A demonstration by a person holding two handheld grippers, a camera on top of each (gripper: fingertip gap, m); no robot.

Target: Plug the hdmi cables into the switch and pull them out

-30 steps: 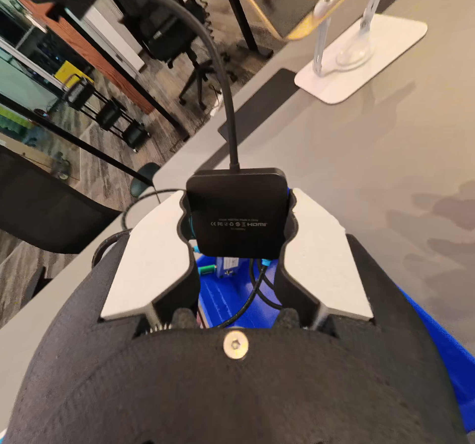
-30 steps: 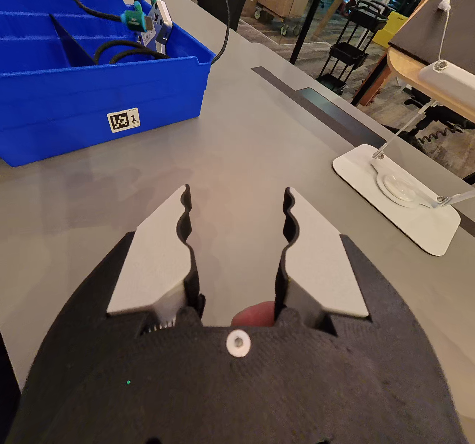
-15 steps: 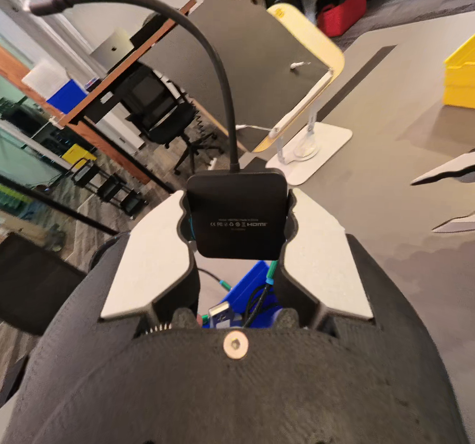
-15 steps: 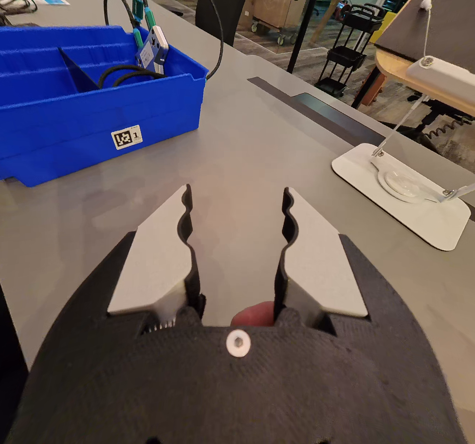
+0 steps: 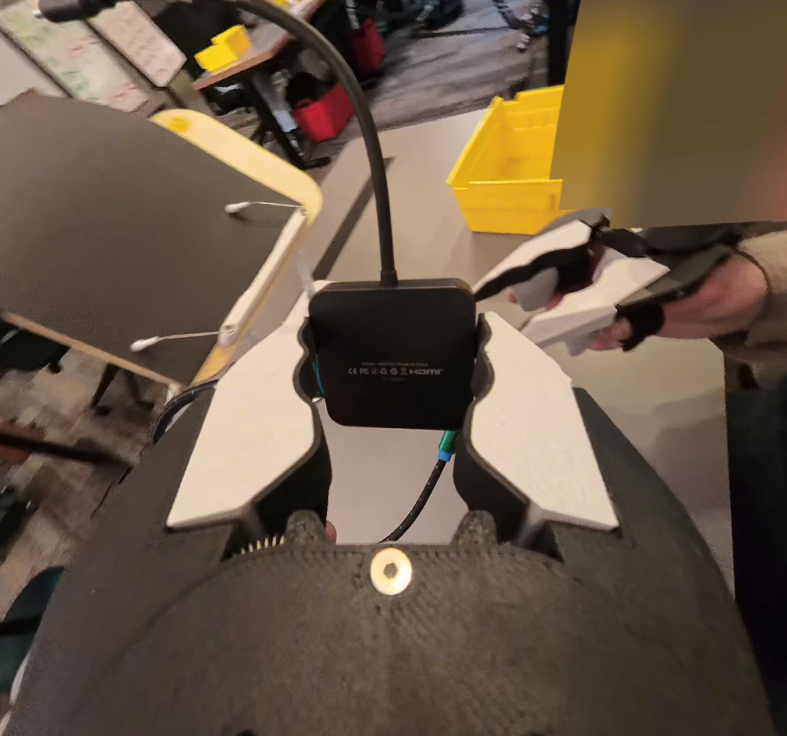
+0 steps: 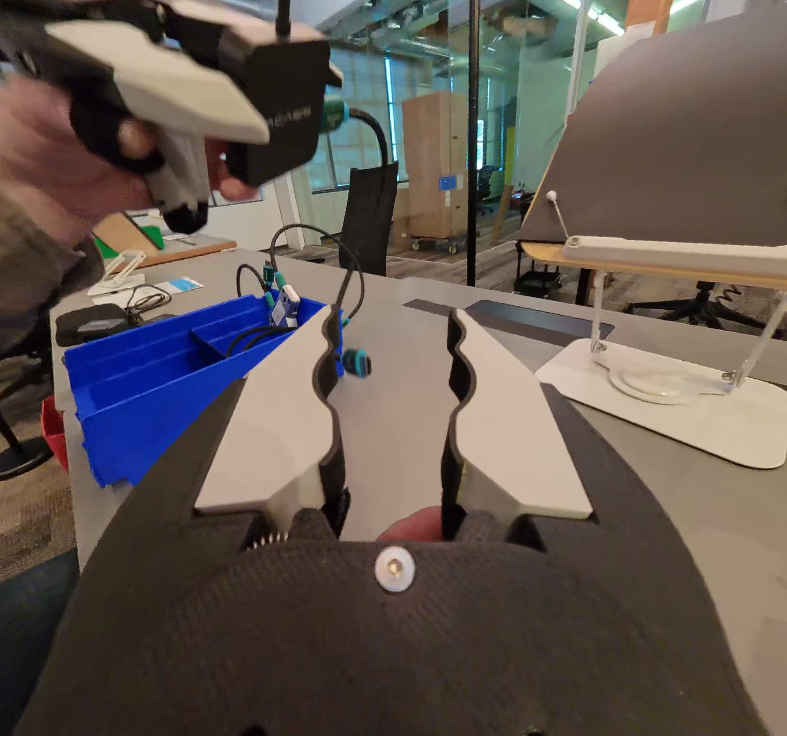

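Observation:
My left gripper [image 5: 392, 332] is shut on the black HDMI switch [image 5: 394, 353], with both pads pressed on its sides, and holds it in the air. The switch's own black lead [image 5: 374, 162] arches up to a plug [image 5: 64, 4] at the top left. A green plug with a braided cable [image 5: 447, 447] sits in the switch's near edge. In the right wrist view the switch [image 6: 285, 111] is high at the left. My right gripper [image 6: 389, 324] is open and empty above the table. A loose teal HDMI plug [image 6: 357, 362] dangles beyond its left finger [image 6: 289, 396], not touched.
A blue bin [image 6: 149, 375] at the left holds cables and a small white adapter [image 6: 285, 307]. A white stand base [image 6: 660, 400] is on the right. A yellow bin [image 5: 511, 179] stands farther off. The right gripper [image 5: 511, 302] and a hand show right of the switch.
My left gripper has risen and swung right with the switch, drawing cables up out of the blue bin. My right gripper has lifted and its jaws have narrowed on nothing.

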